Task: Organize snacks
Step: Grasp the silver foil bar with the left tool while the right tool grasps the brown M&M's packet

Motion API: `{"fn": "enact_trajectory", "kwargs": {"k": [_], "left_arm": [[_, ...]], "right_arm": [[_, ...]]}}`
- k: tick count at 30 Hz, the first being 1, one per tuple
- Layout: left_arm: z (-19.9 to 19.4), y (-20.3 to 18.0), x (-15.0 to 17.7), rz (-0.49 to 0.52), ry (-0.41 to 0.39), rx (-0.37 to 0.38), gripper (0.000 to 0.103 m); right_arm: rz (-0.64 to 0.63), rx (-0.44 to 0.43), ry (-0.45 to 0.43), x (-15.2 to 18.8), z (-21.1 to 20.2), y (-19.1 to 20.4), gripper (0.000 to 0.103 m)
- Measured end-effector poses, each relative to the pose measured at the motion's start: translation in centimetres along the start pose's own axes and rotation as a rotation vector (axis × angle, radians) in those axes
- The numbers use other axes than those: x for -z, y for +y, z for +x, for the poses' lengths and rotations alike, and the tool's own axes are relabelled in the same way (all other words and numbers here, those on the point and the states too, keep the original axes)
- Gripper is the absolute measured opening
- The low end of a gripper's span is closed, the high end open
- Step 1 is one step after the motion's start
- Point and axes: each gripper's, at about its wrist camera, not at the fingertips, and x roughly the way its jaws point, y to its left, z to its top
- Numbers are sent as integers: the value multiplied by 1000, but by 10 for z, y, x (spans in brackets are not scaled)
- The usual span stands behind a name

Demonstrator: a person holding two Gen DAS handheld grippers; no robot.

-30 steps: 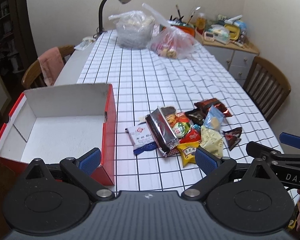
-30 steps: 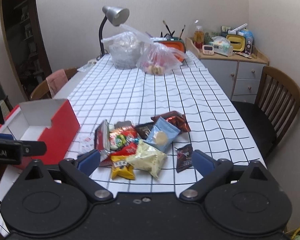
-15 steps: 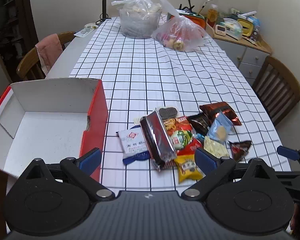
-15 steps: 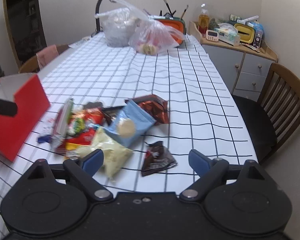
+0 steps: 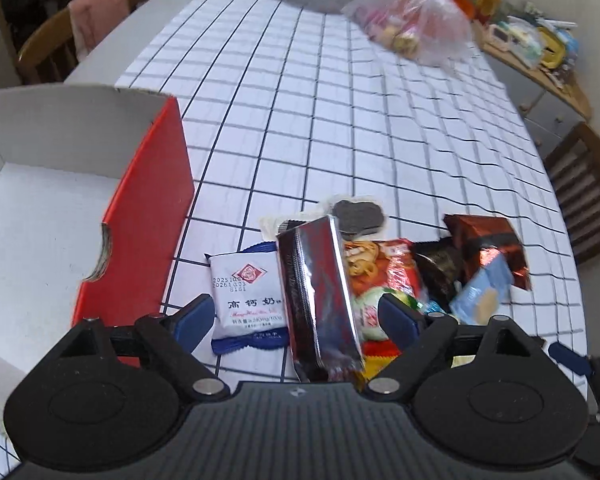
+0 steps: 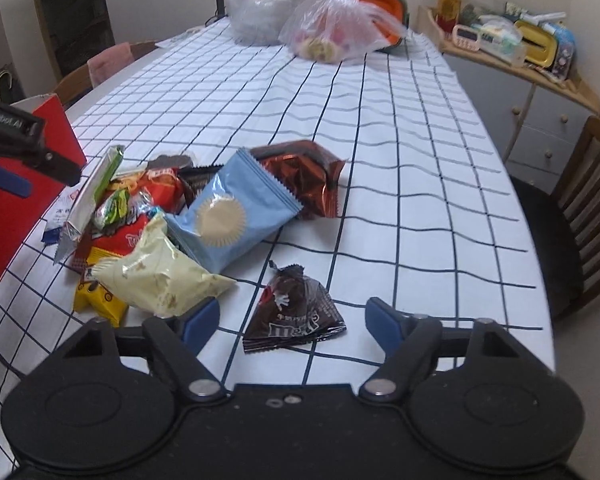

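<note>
Over checked tablecloth, both jaws closing, wide, gripping nothing: left around silver packet, right around M&M's bag

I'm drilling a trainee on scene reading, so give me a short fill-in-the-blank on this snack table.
1. The red box currently holds ____ snacks.
2. Between the right hand-held gripper fingers lies a dark ____ packet.
3. The tablecloth pattern is a ____.
4. The pale blue packet overlaps the ____ packet.

Missing words: no; brown; grid; cream
</note>
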Motion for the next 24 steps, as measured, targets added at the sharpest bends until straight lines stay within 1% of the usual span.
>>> {"fn": "enact_trajectory", "kwargs": {"k": [3, 5, 6, 7, 8, 11, 12, 16, 21, 24], "left_arm": [[14, 6, -7, -69, 41, 29, 81], [21, 10, -10, -109, 66, 57, 80], [25, 11, -11, -128, 78, 69, 78], [28, 13, -12, -146, 90, 87, 73], [31, 14, -12, -163, 103, 100, 72], [41, 17, -13, -193, 126, 108, 68], [42, 19, -13, -202, 129, 111, 68], [44, 21, -15, -226, 125, 127, 68], [44, 23, -16, -241, 119, 127, 63], [42, 27, -17, -253, 112, 131, 62]], "right_arm": [[-7, -16, 3, -2, 5, -3, 75], [-3, -31, 6, -3, 7, -6, 72], [0, -40, 8, -4, 7, -7, 69], [0, -48, 9, -4, 8, -8, 67], [-1, -55, 12, -4, 8, -8, 65], [-2, -74, 27, -3, 11, -9, 60], [1, -79, 31, -3, 12, -10, 57], [8, -73, 38, -2, 16, -11, 55], [5, -67, 37, -2, 18, -11, 53], [3, -72, 34, -4, 19, -11, 53]]}}
